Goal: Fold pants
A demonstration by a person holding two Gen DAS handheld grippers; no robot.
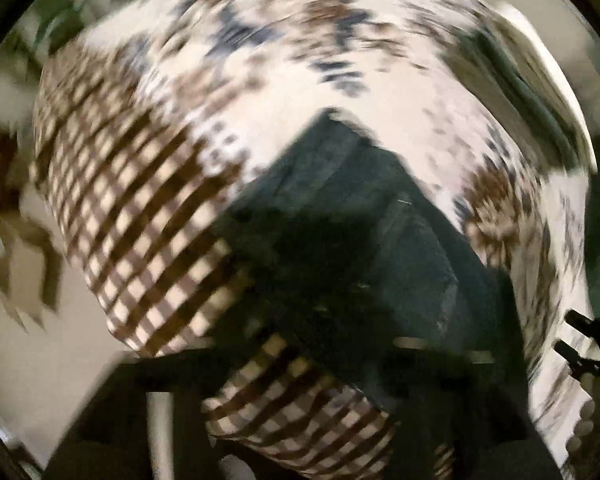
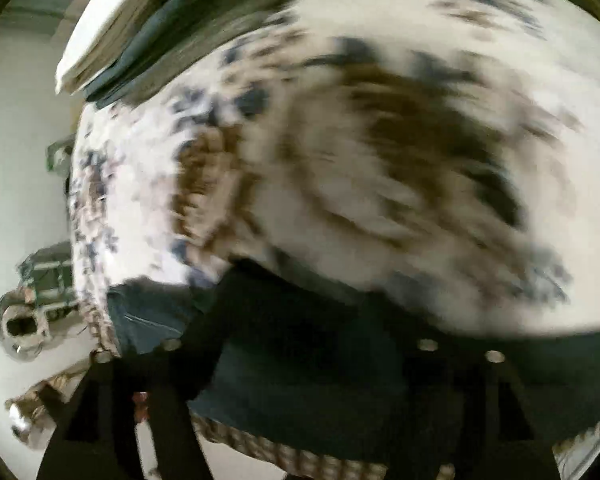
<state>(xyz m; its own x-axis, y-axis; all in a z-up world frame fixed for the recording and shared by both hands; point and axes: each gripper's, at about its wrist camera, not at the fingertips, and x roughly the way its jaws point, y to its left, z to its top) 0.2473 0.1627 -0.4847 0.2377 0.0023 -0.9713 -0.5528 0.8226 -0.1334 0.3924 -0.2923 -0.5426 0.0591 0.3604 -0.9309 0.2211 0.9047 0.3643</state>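
The dark pants (image 1: 340, 216) lie on the patterned bedspread (image 1: 300, 72) right under my left gripper (image 1: 312, 360) and right gripper (image 2: 300, 360), both equally near, though blur hides whether either grips cloth.

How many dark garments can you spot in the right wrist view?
2. The pants lie at the bottom, close to the camera. A second dark piece lies at the top left, beside a white piece. Heavy blur may hide others.
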